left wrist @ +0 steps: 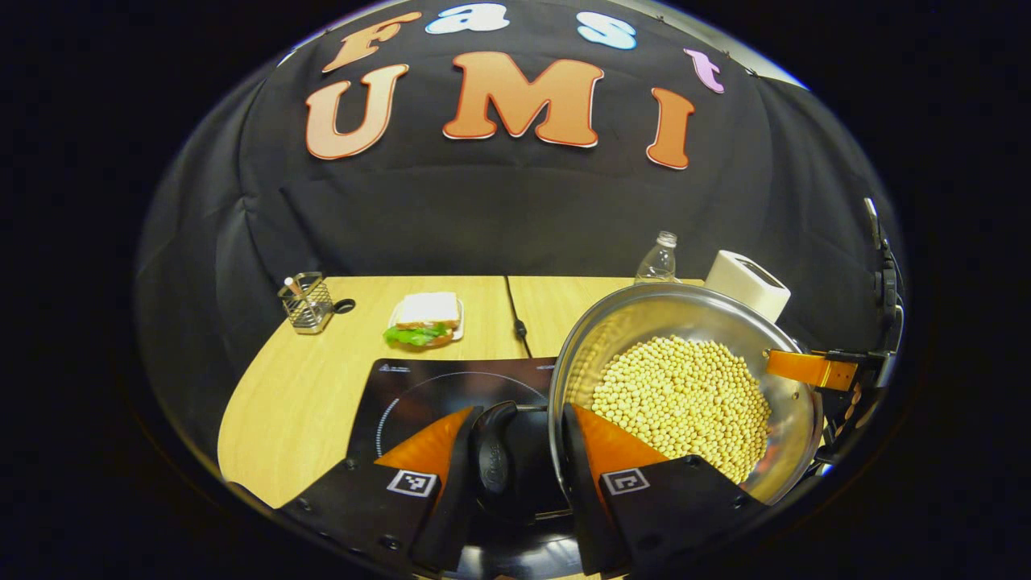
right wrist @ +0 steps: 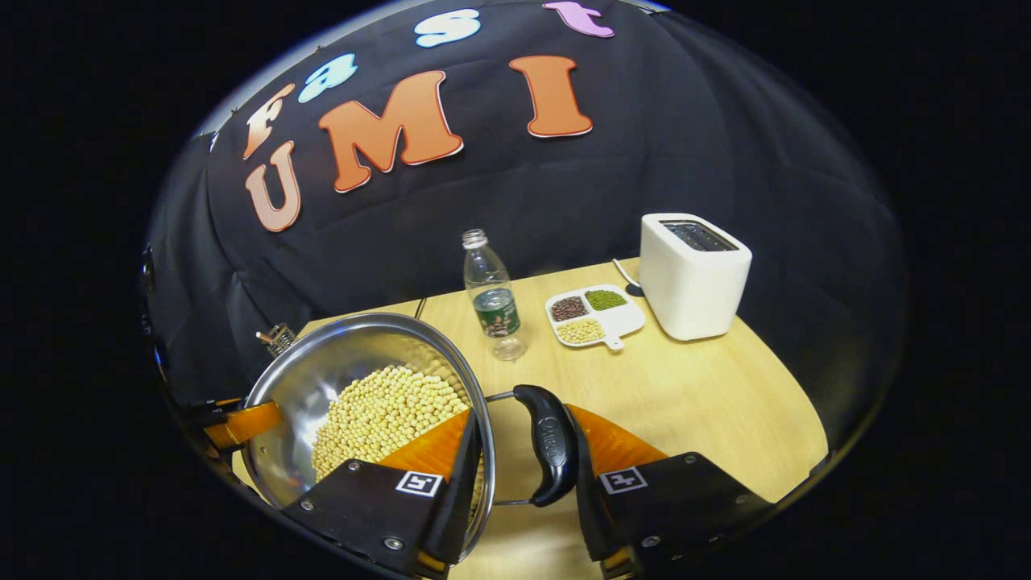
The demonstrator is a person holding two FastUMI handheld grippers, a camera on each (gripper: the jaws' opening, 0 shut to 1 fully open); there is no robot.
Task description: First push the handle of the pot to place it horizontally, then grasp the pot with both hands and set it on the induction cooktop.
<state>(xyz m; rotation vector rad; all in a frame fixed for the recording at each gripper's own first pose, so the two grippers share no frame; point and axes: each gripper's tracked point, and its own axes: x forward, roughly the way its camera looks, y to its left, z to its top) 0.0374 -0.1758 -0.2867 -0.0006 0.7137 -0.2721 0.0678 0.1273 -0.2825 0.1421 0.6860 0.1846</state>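
A: Left gripper view?
B: The left gripper (left wrist: 515, 471) is clamped on the pot's black handle (left wrist: 493, 459), the pot (left wrist: 685, 395) of beans held above the induction cooktop (left wrist: 419, 395).
A: Right gripper view?
B: The right gripper (right wrist: 523, 475) squeezes the pot's (right wrist: 322, 379) rim and other handle (right wrist: 552, 443), over the table (right wrist: 709, 403), near the bottle (right wrist: 493, 298).

A light wooden table (right wrist: 693, 403) stands against the booth's draped black cloth wall (right wrist: 725, 145).
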